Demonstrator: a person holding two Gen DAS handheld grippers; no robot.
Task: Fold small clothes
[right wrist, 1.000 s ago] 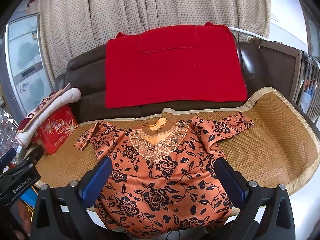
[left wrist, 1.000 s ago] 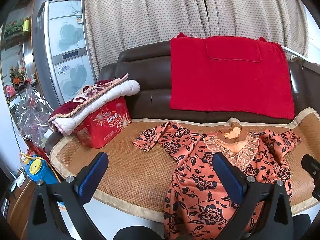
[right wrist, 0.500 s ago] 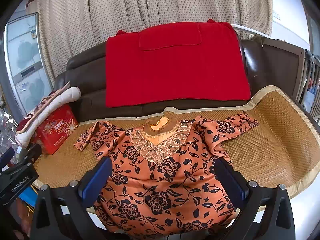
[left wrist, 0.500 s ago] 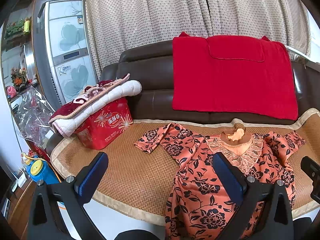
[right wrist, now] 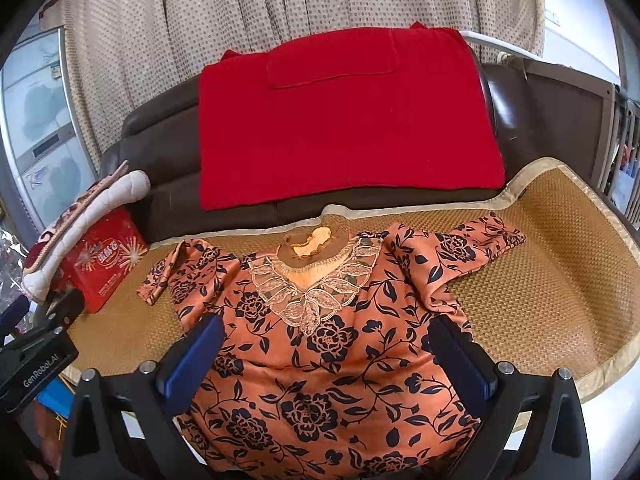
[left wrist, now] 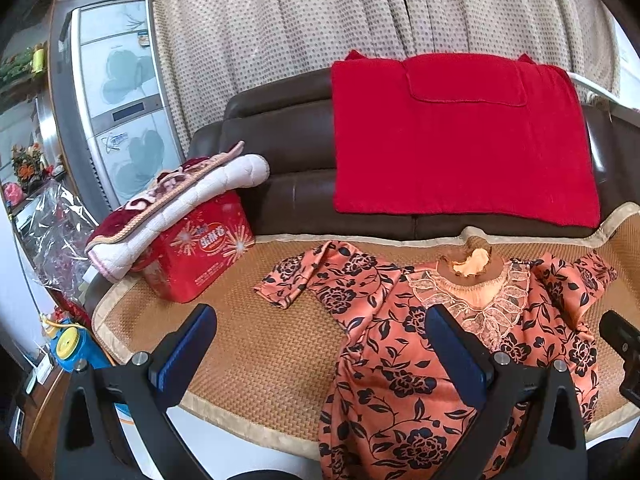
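Note:
An orange blouse with black flowers and a lace collar [right wrist: 320, 336] lies flat, front up, on a woven mat [right wrist: 552, 280] on the sofa seat, both sleeves spread out. It also shows in the left wrist view [left wrist: 440, 340]. My left gripper [left wrist: 320, 344] is open and empty, above the mat beside the blouse's left sleeve [left wrist: 304, 276]. My right gripper [right wrist: 326, 352] is open and empty, over the blouse's lower body. Neither touches the cloth.
A red cloth [right wrist: 344, 120] hangs over the brown sofa back. A red tin [left wrist: 200, 248] with a folded quilt [left wrist: 176, 208] on top stands at the mat's left end. A cabinet [left wrist: 120, 100] stands left of the sofa; a wooden rail [right wrist: 616, 120] is at the right.
Both grippers have moved closer to the sofa and a little lower; the blouse appears larger. The blouse itself has not moved.

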